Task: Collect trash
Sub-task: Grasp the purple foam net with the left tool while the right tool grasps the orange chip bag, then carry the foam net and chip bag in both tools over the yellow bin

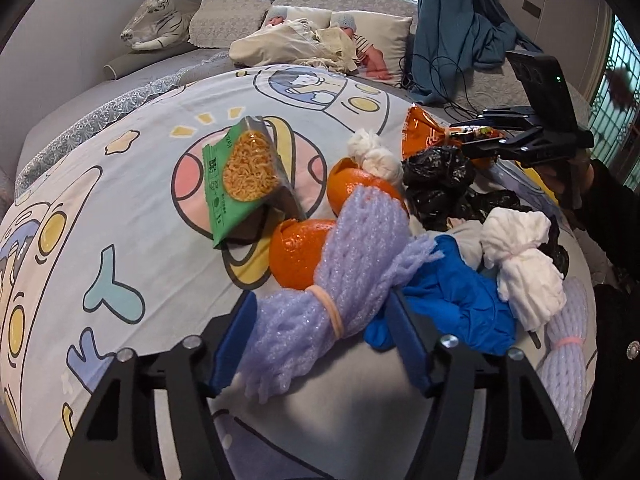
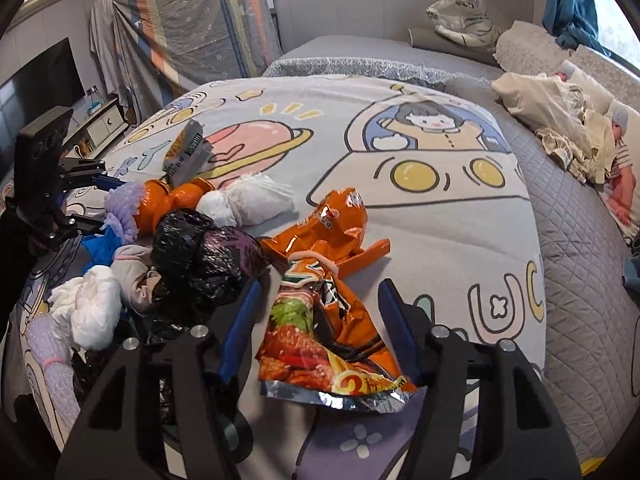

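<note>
Spread over the bed, a cartoon space-print quilt (image 1: 132,184) carries a heap of litter. At the left gripper (image 1: 324,336), the blue fingers stand partly apart with a lilac foam net bundle (image 1: 344,264) between them; only the left pad seems to touch it. Just beyond lie orange peels (image 1: 296,256), a green noodle packet (image 1: 240,176) and a blue glove (image 1: 460,300). Over at the right gripper (image 2: 320,312), the fingers straddle an orange snack wrapper (image 2: 320,344) without pressing it, beside black plastic bags (image 2: 204,252) and knotted white tissue (image 2: 248,200).
</note>
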`<state>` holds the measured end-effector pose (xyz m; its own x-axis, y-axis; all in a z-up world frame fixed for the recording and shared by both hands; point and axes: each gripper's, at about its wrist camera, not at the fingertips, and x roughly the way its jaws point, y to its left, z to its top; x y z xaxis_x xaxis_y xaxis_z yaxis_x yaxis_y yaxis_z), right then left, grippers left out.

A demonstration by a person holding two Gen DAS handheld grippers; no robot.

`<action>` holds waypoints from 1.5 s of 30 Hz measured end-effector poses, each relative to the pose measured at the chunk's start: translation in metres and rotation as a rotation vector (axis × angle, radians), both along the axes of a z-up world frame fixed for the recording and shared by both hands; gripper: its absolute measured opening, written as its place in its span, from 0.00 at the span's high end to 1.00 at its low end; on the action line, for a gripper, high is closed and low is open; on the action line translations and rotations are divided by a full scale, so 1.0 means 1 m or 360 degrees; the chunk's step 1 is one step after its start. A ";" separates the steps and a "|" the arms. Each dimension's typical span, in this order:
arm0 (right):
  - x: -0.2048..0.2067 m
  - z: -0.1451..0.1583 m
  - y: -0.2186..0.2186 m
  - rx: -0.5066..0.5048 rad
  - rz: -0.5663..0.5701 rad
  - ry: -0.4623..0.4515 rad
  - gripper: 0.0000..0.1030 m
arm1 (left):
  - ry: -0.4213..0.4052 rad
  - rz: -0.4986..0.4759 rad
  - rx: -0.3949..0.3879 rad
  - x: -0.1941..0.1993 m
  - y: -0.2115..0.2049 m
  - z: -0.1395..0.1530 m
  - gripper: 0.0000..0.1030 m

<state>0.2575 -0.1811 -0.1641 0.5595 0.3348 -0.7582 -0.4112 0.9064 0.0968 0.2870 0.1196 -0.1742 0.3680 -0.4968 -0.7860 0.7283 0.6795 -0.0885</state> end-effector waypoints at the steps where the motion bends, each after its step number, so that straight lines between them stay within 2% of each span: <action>1: 0.001 -0.002 0.000 0.0000 -0.0010 0.0012 0.52 | 0.0001 0.0008 0.0031 0.000 -0.003 -0.002 0.43; 2: 0.002 -0.004 0.000 0.0004 -0.0019 0.0023 0.54 | 0.0003 0.0015 0.0040 0.000 -0.004 -0.003 0.45; 6: 0.003 -0.007 -0.001 -0.0003 -0.0046 0.0037 0.62 | -0.0017 0.0091 0.0080 -0.002 -0.006 0.000 0.64; 10: 0.001 -0.007 -0.005 0.0007 -0.0088 0.0057 0.69 | -0.0061 0.0179 0.0092 -0.010 -0.001 0.002 0.72; 17: -0.016 0.009 -0.017 0.0124 -0.0133 0.0023 0.69 | -0.0087 0.0306 0.0096 -0.027 0.018 0.016 0.73; 23: -0.038 0.023 -0.019 0.0176 -0.0118 -0.0021 0.69 | -0.0066 0.0411 0.0010 -0.051 0.042 0.030 0.73; 27: -0.045 0.025 -0.018 0.0177 -0.0102 -0.0029 0.69 | -0.0026 0.0498 0.0068 -0.070 0.054 0.021 0.71; 32: -0.054 0.029 -0.016 0.0199 -0.0076 -0.0050 0.69 | 0.0045 0.0599 -0.0066 -0.094 0.085 0.019 0.71; 35: -0.057 0.032 -0.014 0.0217 -0.0055 -0.0055 0.69 | 0.0043 0.0671 -0.0028 -0.107 0.096 0.017 0.71; 36: -0.058 0.032 -0.013 0.0224 -0.0047 -0.0056 0.69 | 0.0050 0.0684 -0.0028 -0.112 0.100 0.016 0.69; 38: -0.060 0.033 -0.010 0.0227 -0.0033 -0.0061 0.69 | 0.0077 0.0684 -0.0035 -0.121 0.106 0.014 0.57; 40: -0.062 0.033 -0.007 0.0231 -0.0017 -0.0059 0.69 | 0.0056 0.0693 -0.0017 -0.129 0.109 0.013 0.34; 45: -0.061 0.031 -0.001 0.0251 -0.0002 -0.0043 0.69 | 0.0104 0.0697 -0.0131 -0.117 0.113 0.019 0.31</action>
<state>0.1962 -0.1825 -0.1328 0.5794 0.4478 -0.6810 -0.4148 0.8813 0.2266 0.1697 0.2325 -0.1555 0.5087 -0.3668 -0.7789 0.3646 0.9114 -0.1911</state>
